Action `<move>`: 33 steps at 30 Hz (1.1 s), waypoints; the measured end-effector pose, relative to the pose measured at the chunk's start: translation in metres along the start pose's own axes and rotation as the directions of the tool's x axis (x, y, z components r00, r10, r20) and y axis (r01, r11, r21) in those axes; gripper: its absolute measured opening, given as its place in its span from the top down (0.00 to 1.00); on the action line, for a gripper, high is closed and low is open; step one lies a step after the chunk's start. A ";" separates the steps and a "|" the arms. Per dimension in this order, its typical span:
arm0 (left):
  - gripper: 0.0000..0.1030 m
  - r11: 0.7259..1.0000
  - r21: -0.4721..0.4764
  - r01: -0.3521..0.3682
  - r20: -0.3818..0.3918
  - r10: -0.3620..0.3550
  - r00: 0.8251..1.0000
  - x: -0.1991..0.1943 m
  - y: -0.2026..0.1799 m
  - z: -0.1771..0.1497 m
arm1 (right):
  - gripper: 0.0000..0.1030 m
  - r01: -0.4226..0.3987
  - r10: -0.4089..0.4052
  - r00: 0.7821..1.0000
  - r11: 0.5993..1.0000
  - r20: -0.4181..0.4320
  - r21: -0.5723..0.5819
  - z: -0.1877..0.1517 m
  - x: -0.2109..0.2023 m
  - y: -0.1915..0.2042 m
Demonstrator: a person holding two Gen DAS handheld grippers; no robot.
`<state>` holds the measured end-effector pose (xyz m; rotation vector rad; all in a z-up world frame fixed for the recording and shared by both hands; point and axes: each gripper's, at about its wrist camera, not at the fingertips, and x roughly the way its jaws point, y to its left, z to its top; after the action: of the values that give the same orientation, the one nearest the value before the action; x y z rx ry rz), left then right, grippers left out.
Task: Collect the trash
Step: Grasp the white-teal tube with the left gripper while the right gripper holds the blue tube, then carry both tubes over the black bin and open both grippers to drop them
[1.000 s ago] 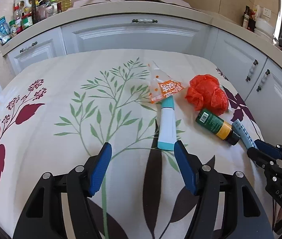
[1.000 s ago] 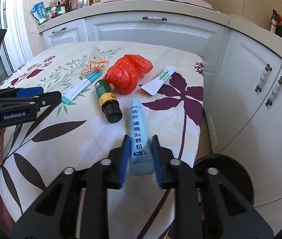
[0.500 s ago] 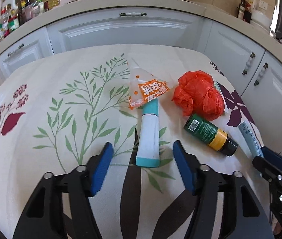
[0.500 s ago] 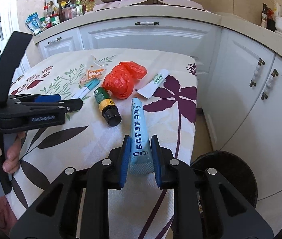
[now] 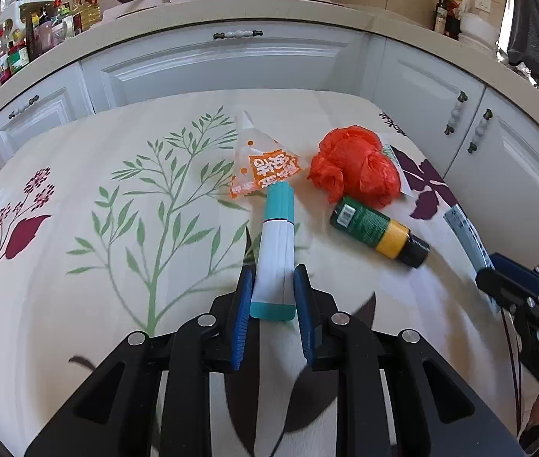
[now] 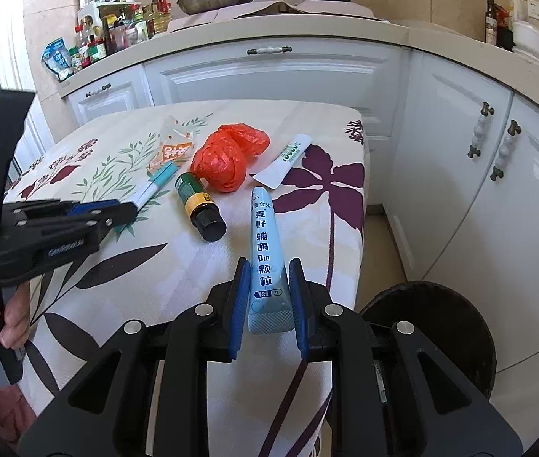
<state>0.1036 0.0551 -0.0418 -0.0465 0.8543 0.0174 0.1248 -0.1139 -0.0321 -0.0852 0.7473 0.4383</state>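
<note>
A white tube with teal ends [image 5: 275,236] lies on the floral tablecloth [image 5: 117,228]. My left gripper [image 5: 273,272] is closing around its near end, and both blue pads touch its sides. In the right wrist view the left gripper [image 6: 109,209] sits low at the left, with the tube [image 6: 155,184] pointing away from it. My right gripper [image 6: 269,266] is shut on the near end of a light blue sachet [image 6: 263,224] near the table's right edge. The sachet [image 5: 463,228] and the right gripper [image 5: 498,270] also show at the right of the left wrist view.
An orange snack wrapper [image 5: 265,169], a crumpled red plastic bag [image 5: 353,169], a green bottle with a yellow band [image 5: 376,226] and a white sachet [image 6: 286,160] lie on the cloth. A round black bin [image 6: 440,327] stands on the floor right of the table. White cabinets [image 6: 269,72] run behind.
My left gripper has moved forward over the tube's near end and its jaws have narrowed from wide apart to touching the tube. The right gripper keeps its hold on the blue sachet.
</note>
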 end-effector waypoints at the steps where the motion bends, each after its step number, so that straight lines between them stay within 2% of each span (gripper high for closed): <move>1: 0.77 1.000 -0.002 0.002 0.005 -0.002 1.000 -0.003 0.000 -0.001 | 0.80 0.001 -0.001 1.000 1.000 0.003 0.003 0.000 -0.001 0.000; 8: 0.77 1.000 -0.021 0.003 0.088 -0.001 0.996 -0.035 0.004 -0.006 | 0.80 0.015 -0.016 0.999 1.000 0.050 0.028 -0.001 -0.019 0.005; 15: 0.77 0.999 -0.024 -0.037 0.196 0.041 0.980 -0.066 0.006 -0.011 | 0.80 0.037 -0.043 0.992 0.998 0.120 0.047 0.000 -0.039 0.009; 24: 0.77 0.999 -0.014 -0.041 0.236 0.043 0.971 -0.086 0.004 -0.017 | 0.80 0.074 -0.089 0.976 0.994 0.199 0.085 -0.001 -0.066 0.000; 33: 0.77 0.999 0.032 -0.005 0.272 -0.004 0.962 -0.101 -0.023 -0.021 | 0.80 0.124 -0.156 0.960 0.982 0.234 0.142 -0.015 -0.094 -0.018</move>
<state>0.0225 0.0313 0.0211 -0.0129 0.5792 0.0100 0.0616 -0.1665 0.0184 0.0346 0.5203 0.2589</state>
